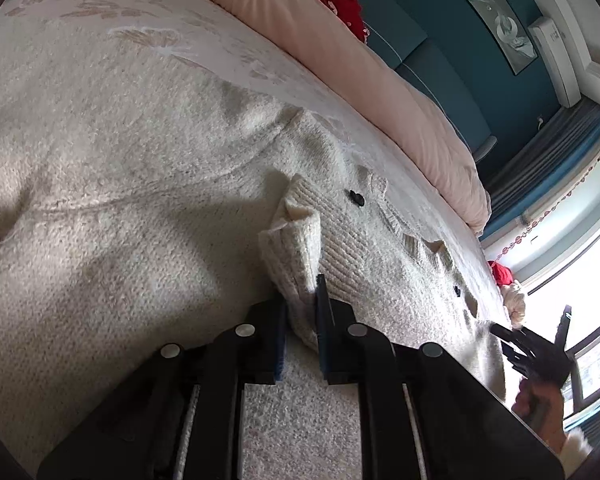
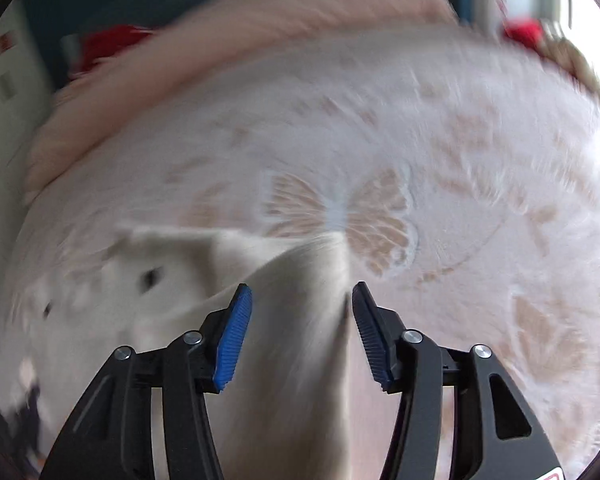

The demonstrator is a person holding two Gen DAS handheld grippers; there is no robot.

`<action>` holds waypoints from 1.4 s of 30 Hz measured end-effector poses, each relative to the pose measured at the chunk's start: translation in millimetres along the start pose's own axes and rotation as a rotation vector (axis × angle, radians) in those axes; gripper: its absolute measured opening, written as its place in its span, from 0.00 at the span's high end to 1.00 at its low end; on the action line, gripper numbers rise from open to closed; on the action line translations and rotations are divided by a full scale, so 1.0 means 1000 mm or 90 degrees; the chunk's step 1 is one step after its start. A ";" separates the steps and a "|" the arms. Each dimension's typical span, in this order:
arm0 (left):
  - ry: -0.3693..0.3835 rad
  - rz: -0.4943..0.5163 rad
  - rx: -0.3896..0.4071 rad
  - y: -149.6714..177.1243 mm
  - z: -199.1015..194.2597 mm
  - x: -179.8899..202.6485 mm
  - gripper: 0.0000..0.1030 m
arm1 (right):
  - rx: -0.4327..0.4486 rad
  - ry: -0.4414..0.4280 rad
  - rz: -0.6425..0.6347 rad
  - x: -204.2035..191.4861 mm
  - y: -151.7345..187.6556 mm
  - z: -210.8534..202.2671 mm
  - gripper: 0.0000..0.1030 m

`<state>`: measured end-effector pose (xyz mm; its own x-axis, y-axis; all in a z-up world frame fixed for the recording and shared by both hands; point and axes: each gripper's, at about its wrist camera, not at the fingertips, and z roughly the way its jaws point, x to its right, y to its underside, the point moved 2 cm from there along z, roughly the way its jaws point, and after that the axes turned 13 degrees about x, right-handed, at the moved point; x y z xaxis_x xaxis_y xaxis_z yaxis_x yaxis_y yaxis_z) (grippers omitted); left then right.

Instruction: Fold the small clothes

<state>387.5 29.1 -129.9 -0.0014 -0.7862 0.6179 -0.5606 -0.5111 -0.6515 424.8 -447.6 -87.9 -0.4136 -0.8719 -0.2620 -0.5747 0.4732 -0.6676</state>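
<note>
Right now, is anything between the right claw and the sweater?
Nothing visible. The right claw is open, and a blurred fold of the cream sweater lies between its fingers. The left claw already pinches a ribbed edge.

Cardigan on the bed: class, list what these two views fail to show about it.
- Left wrist view: the left gripper covers the cardigan fold it pinches; hem cut off by the frame.
- Right wrist view: motion blur smears the knit and buttons; the open right gripper hides the fabric below.
</note>
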 end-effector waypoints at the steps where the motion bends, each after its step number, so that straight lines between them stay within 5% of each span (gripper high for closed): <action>1: -0.001 0.005 0.003 0.002 -0.002 -0.001 0.87 | 0.000 -0.021 0.027 0.006 -0.003 0.002 0.91; 4: 0.002 0.009 0.008 0.004 -0.002 -0.001 0.87 | 0.082 -0.066 0.061 0.014 -0.015 -0.010 0.92; 6: 0.004 0.011 0.010 0.007 0.001 -0.001 0.87 | -0.003 -0.005 0.016 0.028 0.000 0.023 0.91; 7: 0.005 0.010 0.010 0.007 0.001 -0.002 0.87 | 0.007 -0.016 0.019 0.029 0.001 0.021 0.91; 9: 0.005 0.009 0.010 0.007 0.002 -0.003 0.87 | 0.062 -0.027 0.050 0.032 -0.007 -0.010 0.83; 12: 0.005 0.010 0.011 0.008 0.000 -0.004 0.87 | 0.127 -0.120 0.044 0.014 0.005 -0.079 0.80; 16: 0.004 0.010 0.012 0.007 0.000 -0.006 0.87 | 0.070 -0.192 0.009 -0.004 0.067 -0.118 0.82; 19: -0.006 0.009 0.025 0.005 -0.006 -0.005 0.88 | 0.003 -0.136 -0.016 0.011 0.112 -0.097 1.00; 22: -0.041 -0.006 0.066 0.003 -0.022 -0.012 0.88 | 0.005 -0.160 0.090 0.038 0.109 -0.095 1.00; 28: -0.059 -0.004 0.059 0.002 -0.023 -0.013 0.88 | 0.043 -0.084 0.004 0.024 0.114 -0.103 1.00; 30: -0.055 -0.015 0.049 -0.002 -0.028 -0.013 0.87 | 0.061 -0.050 -0.019 0.012 0.110 -0.125 0.92; 33: -0.085 -0.049 0.061 -0.012 -0.062 -0.024 0.76 | 0.095 -0.040 -0.052 -0.008 0.137 -0.161 0.70; 36: -0.114 -0.105 0.113 -0.031 -0.118 -0.065 0.45 | 0.068 -0.049 -0.094 -0.029 0.183 -0.169 0.64; 38: -0.187 -0.118 0.150 -0.056 -0.153 -0.104 0.30 | 0.066 -0.036 -0.127 -0.039 0.205 -0.171 0.55; 42: -0.330 -0.156 0.215 -0.118 -0.205 -0.195 0.23 | 0.070 -0.014 -0.187 -0.052 0.211 -0.169 0.37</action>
<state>284.4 313.4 -83.4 0.5390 -0.6552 0.5292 -0.2037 -0.7111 -0.6730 205.1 -281.3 -97.4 -0.2244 -0.9726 -0.0608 -0.5865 0.1846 -0.7886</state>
